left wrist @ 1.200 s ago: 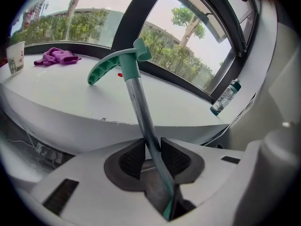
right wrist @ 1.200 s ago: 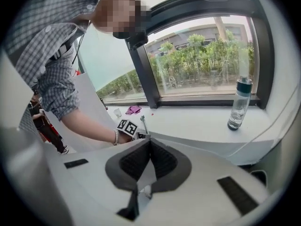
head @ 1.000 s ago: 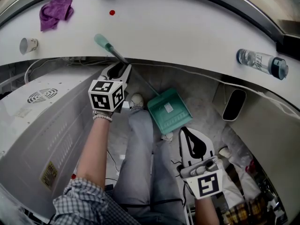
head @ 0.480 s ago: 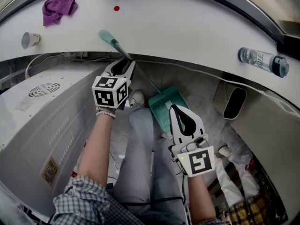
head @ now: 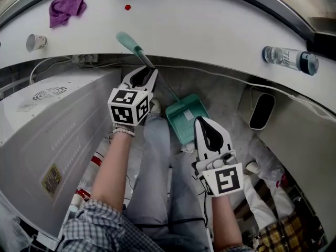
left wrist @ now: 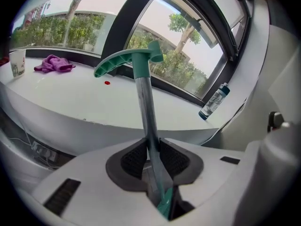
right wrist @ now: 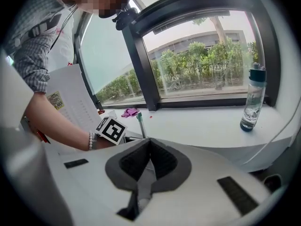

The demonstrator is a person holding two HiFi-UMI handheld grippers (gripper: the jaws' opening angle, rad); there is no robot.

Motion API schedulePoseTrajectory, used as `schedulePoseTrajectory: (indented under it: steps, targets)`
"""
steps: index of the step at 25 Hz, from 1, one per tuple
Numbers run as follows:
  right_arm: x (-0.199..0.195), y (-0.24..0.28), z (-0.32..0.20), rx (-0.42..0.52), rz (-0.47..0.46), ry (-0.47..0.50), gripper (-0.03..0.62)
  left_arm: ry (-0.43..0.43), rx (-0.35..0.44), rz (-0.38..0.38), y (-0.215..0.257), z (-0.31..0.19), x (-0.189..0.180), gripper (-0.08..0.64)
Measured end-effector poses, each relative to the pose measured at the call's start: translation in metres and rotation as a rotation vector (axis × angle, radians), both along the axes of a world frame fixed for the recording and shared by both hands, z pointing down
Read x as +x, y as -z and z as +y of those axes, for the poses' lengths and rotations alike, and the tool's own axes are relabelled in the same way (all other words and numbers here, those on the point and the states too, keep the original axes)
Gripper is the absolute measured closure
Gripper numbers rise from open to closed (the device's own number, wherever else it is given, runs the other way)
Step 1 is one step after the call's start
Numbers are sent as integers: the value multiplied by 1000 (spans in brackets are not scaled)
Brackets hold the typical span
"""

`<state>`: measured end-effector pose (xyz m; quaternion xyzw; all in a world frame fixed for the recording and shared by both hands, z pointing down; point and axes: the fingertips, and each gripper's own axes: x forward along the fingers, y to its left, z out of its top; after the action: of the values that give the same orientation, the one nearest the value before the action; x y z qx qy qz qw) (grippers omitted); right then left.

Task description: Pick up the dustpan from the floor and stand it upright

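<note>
Gripping the dustpan (head: 186,121) by its handle shaft, pan end down near the floor (head: 226,106).
The left gripper (head: 148,72) has its jaws pinched on the dustpan's grey shaft, having just been closing on it. The green grip (left wrist: 123,62) tilts up over the edge of the white bench (head: 210,30). The green pan hangs low beside the person's leg; whether it touches the floor cannot be told. The right gripper (head: 206,122) has its jaws pressed together on nothing, its tip just beside the pan. A water bottle (head: 290,59), purple cloth (head: 67,7) and paper cup (head: 35,42) sit on the bench.
</note>
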<state>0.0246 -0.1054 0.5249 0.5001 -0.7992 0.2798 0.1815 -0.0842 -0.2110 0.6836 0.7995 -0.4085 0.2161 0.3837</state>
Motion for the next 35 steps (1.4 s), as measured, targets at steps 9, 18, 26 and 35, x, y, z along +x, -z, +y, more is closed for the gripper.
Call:
schedulePoseTrajectory:
  steps: [9,18,26,35]
  targets:
    - [24,18,22,21,21,-57,586,-22,35,35,32,23,43,477]
    - [24,42,33,77,50,-11,586,-97,112,78,63,18,83,477]
    - [34,49,43,83,47,-29,586,-175,170,76,85,37,103,477]
    - [54,53,71,100,41,-29,586,-212,230,37,99,78,114,477]
